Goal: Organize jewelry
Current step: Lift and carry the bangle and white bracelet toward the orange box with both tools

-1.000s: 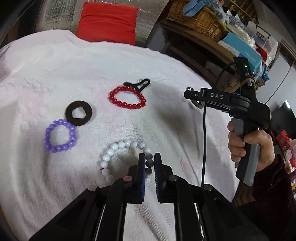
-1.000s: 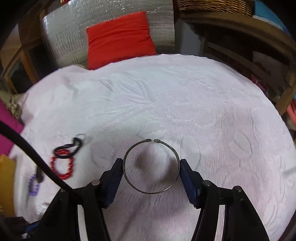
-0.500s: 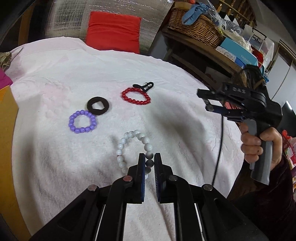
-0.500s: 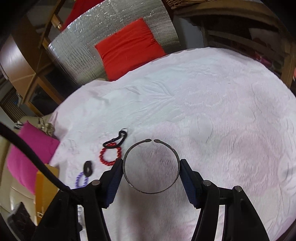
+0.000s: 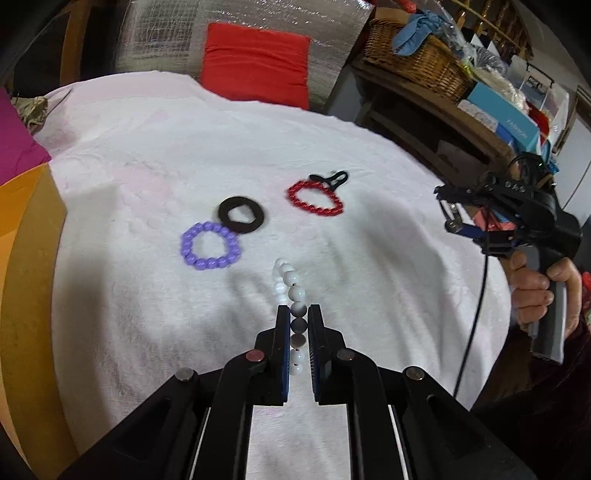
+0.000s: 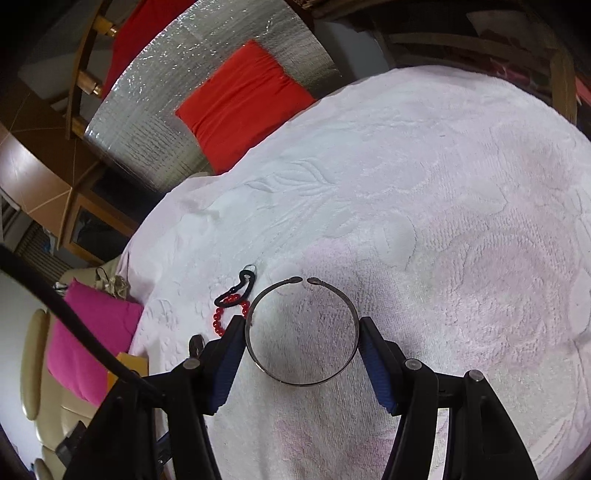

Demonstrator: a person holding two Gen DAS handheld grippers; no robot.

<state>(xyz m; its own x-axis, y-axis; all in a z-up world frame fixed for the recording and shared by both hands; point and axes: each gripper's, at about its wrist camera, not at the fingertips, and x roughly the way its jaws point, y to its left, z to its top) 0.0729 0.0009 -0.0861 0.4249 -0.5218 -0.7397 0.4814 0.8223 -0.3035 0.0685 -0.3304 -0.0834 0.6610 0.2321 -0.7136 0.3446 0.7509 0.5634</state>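
Note:
My left gripper (image 5: 298, 312) is shut on a white and grey bead bracelet (image 5: 291, 291), which stands edge-on, lifted off the white cloth (image 5: 147, 155). Beyond it on the cloth lie a purple bead bracelet (image 5: 209, 245), a black flat ring (image 5: 241, 215), a red bead bracelet (image 5: 315, 198) and a black clip (image 5: 334, 178). My right gripper (image 6: 302, 325) is shut on a thin open metal bangle (image 6: 302, 382), pinched across its width above the cloth (image 6: 443, 184). The same gripper (image 5: 452, 216) shows at the right of the left wrist view, held by a hand (image 5: 532, 291). The red bracelet (image 6: 221, 317) and clip (image 6: 240, 286) lie just left of the bangle.
A red cushion (image 5: 256, 64) leans on a silver foil panel (image 5: 166, 29) behind the cloth. A wicker basket (image 5: 417, 62) and boxes (image 5: 502, 114) crowd a shelf at the right. A magenta cushion (image 6: 88, 339) and an orange panel (image 5: 26, 258) sit at the left.
The left gripper pulled back and lifted the white bracelet, which now hangs edge-on instead of lying flat. The right gripper rolled and swung, carrying the bangle closer to the red bracelet.

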